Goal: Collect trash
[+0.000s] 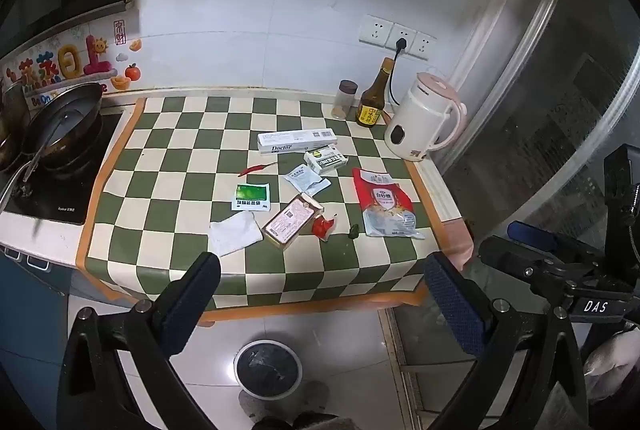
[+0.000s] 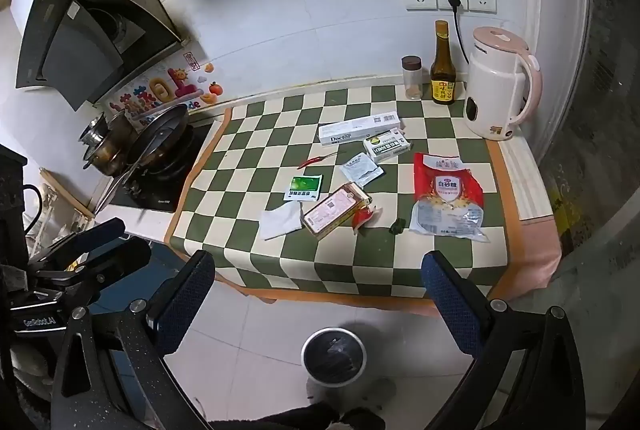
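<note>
Trash lies on the checked countertop [image 1: 168, 157]: a white tissue [image 1: 235, 238], a green sachet [image 1: 252, 197], a pink box [image 1: 292, 221], a red wrapper [image 1: 322, 226], a red-and-clear bag [image 1: 386, 203], a pale sachet [image 1: 307, 179], two white boxes [image 1: 296, 141] and a red chili [image 1: 256, 169]. The same items show in the right wrist view, with the bag [image 2: 448, 197] and tissue [image 2: 280, 221]. A round bin [image 1: 267, 369] stands on the floor below; it also shows in the right wrist view [image 2: 333, 356]. My left gripper [image 1: 320, 298] and right gripper [image 2: 318, 294] are open, empty, short of the counter edge.
A kettle [image 1: 424, 121], a sauce bottle [image 1: 372, 97] and a spice jar [image 1: 346, 99] stand at the back right. A stove with pans [image 1: 60, 125] is to the left. A glass door [image 1: 560, 117] is on the right.
</note>
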The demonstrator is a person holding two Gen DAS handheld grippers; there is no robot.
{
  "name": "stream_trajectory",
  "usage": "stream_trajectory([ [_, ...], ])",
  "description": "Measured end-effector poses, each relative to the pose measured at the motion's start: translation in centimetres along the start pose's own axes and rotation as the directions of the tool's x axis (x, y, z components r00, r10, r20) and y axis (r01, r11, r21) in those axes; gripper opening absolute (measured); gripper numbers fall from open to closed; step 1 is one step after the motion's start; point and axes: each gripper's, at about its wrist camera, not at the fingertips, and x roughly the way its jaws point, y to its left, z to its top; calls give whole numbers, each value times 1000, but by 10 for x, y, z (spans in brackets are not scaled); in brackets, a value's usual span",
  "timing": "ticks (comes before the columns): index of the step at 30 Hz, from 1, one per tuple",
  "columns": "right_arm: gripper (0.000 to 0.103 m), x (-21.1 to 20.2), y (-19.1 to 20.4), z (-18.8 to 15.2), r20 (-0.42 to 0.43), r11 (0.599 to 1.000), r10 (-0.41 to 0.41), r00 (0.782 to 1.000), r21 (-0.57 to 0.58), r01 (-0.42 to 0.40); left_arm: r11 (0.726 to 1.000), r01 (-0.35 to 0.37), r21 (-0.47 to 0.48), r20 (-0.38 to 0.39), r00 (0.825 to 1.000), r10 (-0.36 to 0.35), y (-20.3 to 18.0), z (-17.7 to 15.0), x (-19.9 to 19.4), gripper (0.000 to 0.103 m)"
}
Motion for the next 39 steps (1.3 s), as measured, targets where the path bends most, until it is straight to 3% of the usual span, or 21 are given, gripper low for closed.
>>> stream_trajectory([
  [22,103,7,17,3,-18,1000,10,1000,4,-10,1000,25,17,-14,1000,-25,-6,-1,5,103],
  [24,103,9,2,3,-24,1000,24,999,6,-24,999,28,17,-16,999,-27,-7,-2,5,103],
  [39,103,13,-2,2,-39,999,34,999,12,-33,999,47,7,-35,998,-46,-7,1,10,103],
])
